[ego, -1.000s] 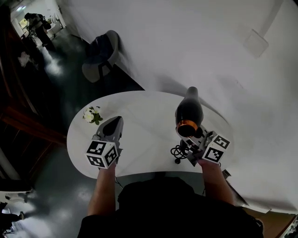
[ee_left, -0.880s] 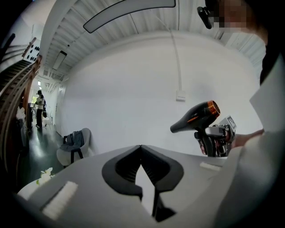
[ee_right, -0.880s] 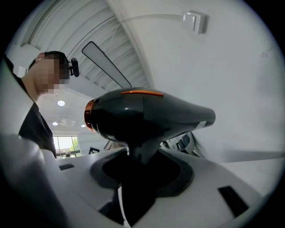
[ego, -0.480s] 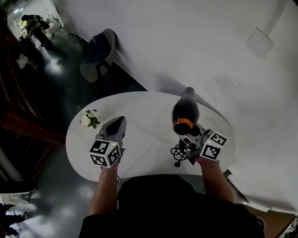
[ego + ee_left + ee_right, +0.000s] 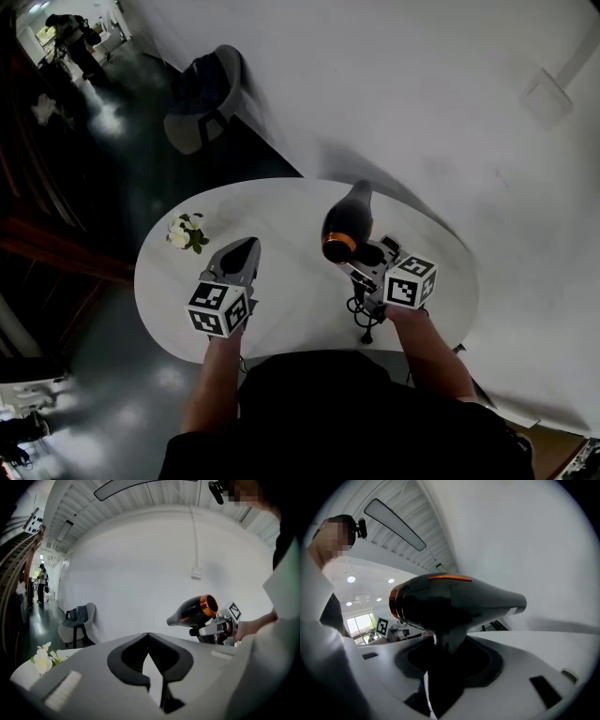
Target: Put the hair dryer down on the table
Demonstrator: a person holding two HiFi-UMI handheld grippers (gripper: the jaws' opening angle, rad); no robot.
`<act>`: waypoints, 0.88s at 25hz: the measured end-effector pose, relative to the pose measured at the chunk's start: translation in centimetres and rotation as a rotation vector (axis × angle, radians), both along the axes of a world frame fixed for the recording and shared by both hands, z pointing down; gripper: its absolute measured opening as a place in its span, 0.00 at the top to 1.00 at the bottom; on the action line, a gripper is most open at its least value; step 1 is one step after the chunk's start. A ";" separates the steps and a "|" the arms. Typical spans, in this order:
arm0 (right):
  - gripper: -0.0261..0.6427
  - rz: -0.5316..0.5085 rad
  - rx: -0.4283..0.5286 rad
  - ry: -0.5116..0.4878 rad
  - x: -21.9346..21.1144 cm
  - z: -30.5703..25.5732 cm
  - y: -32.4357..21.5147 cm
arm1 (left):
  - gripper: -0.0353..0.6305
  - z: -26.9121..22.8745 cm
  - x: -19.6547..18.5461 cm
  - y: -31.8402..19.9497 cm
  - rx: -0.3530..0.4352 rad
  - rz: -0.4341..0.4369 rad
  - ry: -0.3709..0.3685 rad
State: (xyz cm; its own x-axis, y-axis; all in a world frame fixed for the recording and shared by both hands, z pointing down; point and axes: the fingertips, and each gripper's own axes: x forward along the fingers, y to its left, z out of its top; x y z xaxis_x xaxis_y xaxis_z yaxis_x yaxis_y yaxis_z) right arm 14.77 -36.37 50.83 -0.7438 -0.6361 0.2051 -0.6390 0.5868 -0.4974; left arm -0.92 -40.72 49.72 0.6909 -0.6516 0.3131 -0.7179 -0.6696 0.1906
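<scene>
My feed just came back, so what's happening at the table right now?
The person's right gripper is shut on the handle of the black hair dryer, holding it over the white table, not yet laid down. Its cord lies bunched on the tabletop. The left gripper is shut and empty, over the table near some white flowers.

Hair dryer [image 5: 454,604] handle's lower end hidden inside the right gripper [image 5: 446,658]; corridor person [image 5: 73,37] tiny, indistinct.
</scene>
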 end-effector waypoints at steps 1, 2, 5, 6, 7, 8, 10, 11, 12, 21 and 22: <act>0.69 -0.005 -0.015 0.013 -0.4 0.7 -0.5 | 0.93 0.3 -0.3 -0.1 -0.004 -0.002 0.002; 0.69 -0.012 -0.029 0.026 -0.9 1.4 -1.0 | 0.93 0.5 -0.5 -0.2 -0.007 -0.004 0.004; 0.69 -0.038 -0.070 0.071 -2.1 3.5 -2.4 | 0.93 1.1 -1.1 -0.7 -0.017 -0.011 0.011; 0.69 -0.046 -0.086 0.089 -2.4 4.2 -2.8 | 0.93 1.2 -1.2 -0.8 -0.020 -0.012 0.013; 0.69 -0.053 -0.101 0.107 -2.7 4.9 -3.2 | 0.93 1.3 -1.2 -0.9 -0.022 -0.011 0.014; 0.69 -0.059 -0.117 0.126 -2.9 5.7 -3.6 | 0.93 1.4 -1.2 -1.0 -0.024 -0.010 0.016; 0.69 -0.064 -0.153 0.161 -3.4 7.2 -4.2 | 0.93 1.6 -1.2 -1.0 -0.026 -0.008 0.019; 0.69 -0.064 -0.172 0.175 -3.6 8.0 -4.6 | 0.93 1.6 -1.3 -1.0 -0.027 -0.008 0.021; 0.69 -0.061 -0.191 0.187 -3.8 8.8 -4.9 | 0.93 1.7 -1.4 -0.9 -0.029 -0.008 0.022; 0.69 -0.040 -0.345 0.295 -5.3 15.7 -7.8 | 0.93 1.7 -2.8 -0.2 -0.040 -0.039 0.008; 0.69 -0.035 -0.361 0.316 -5.5 16.5 -7.9 | 0.93 1.7 -3.0 -0.1 -0.041 -0.046 0.004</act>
